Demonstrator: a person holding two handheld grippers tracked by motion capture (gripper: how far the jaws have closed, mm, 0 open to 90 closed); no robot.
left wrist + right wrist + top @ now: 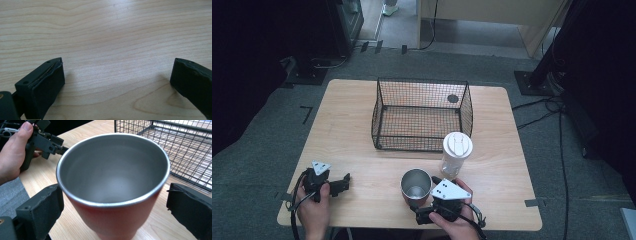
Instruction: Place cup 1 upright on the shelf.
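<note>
Left to right across the light wood-grain table (362,165): the left gripper (343,184), of matte black plastic topped by a grey three-cornered plate, was held in the person's left hand (313,210) near the table's front left corner; in the left gripper view its blocky, soft-faced jaws stood spread wide over bare wood, with nothing between them. The cup (416,187) stood upright near the front edge, right of the table's middle, a round tapered vessel with a brushed steel interior, a thin bright rim and a smooth red outer wall; its inside looked empty. In the right gripper view the cup (112,187) sat between the right gripper (113,202)'s spread jaws; the left jaw lay just beside or against the wall, though contact cannot be told, and the right jaw stood apart from it. Behind the cup, a rectangular black wire-mesh basket (422,90) occupied the table's middle, open at the top. A clear plastic bottle (455,155) with a white flip lid stood upright just before the basket's front right corner, near the cup. The right hand (457,222) gripped the right gripper at the front edge.
</note>
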